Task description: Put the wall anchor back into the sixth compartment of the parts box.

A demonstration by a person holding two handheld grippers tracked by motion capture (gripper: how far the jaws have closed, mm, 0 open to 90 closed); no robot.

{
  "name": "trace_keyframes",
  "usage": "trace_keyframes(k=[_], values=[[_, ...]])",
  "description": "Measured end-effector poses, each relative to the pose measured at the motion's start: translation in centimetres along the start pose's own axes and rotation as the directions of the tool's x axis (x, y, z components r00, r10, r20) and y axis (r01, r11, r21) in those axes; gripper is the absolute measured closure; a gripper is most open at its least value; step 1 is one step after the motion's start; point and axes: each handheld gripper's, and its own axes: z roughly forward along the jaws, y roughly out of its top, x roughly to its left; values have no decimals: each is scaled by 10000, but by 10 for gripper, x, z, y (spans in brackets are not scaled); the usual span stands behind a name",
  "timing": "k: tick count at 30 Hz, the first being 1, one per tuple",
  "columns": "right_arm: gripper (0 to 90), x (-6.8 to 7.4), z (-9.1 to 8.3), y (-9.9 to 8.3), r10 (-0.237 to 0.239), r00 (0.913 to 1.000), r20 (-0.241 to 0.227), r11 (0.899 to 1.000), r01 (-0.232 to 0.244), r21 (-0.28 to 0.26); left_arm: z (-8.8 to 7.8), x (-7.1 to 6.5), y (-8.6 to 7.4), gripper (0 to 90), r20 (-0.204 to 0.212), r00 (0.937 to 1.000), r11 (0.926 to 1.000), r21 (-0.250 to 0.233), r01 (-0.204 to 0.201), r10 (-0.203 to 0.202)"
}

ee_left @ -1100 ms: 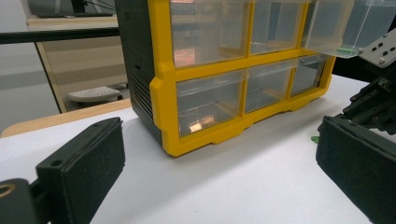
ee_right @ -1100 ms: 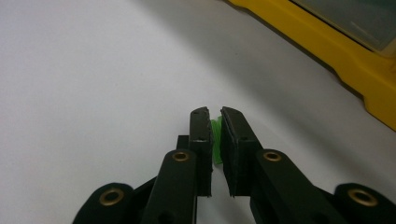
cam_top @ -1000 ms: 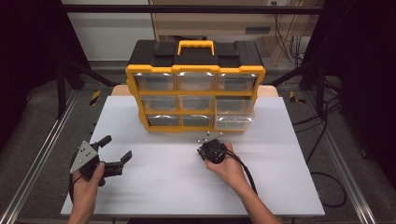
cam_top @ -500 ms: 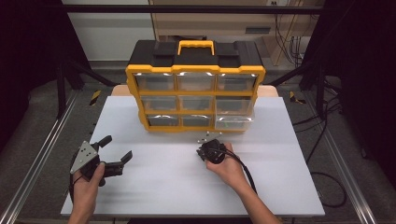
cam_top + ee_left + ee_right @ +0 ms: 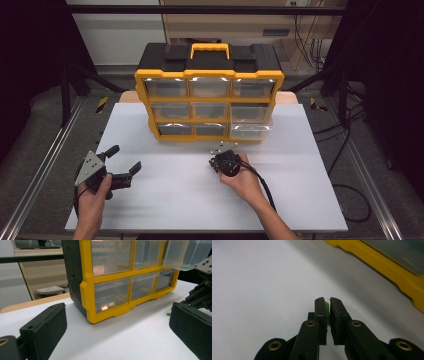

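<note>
- Right now a small green piece (image 5: 327, 310) sits pinched between the pads of the right tongs (image 5: 326, 305), which have just been closing on it; it is just above the white desk (image 5: 200, 200), in front of the cabinet's lower right corner.
- From above, the right tongs (image 5: 226, 159) point down at the desk, near the yellow cabinet (image 5: 210, 80).
- That cabinet has a black top, a yellow handle and three rows of clear drawers; one drawer (image 5: 251, 131) at the lower right is pulled out a little.
- Another green bit (image 5: 169, 314) lies on the desk by the cabinet's base.
- Farther left, the left tongs (image 5: 122, 161) are held with jaws wide apart and nothing between them, well apart from the cabinet.
- Under the white sheet a wooden edge (image 5: 30, 303) shows.
- Metal rails (image 5: 45, 165) flank the desk; the floor is grey, with cables (image 5: 350, 200) at the right and dark surroundings.
</note>
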Motion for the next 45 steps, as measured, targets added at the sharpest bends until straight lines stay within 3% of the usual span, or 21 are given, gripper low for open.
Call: trace_keyframes(k=[11, 18, 25, 38, 45], values=[[851, 9, -36, 11, -3, 10000, 0, 9925, 3, -1226, 0, 0, 0, 14, 3, 10000, 10000, -1, -11, 11], [851, 11, -67, 29, -18, 9999, 102, 9760, 39, -2177, 0, -1, 0, 14, 14, 10000, 10000, -18, -33, 33], [851, 12, -92, 43, -81, 9996, 278, 9643, 152, -2645, 0, -1, 0, 14, 13, 10000, 10000, -25, -20, 20], [851, -3, -125, 64, 157, 9979, 630, 9408, 66, -3389, -1, -1, 1, 13, 12, 10000, 9999, -104, -30, 30], [851, -13, -144, 75, 348, 9964, 776, 9196, -16, -3928, -1, -1, 1, 13, 11, 10000, 9999, -115, -39, 39]])
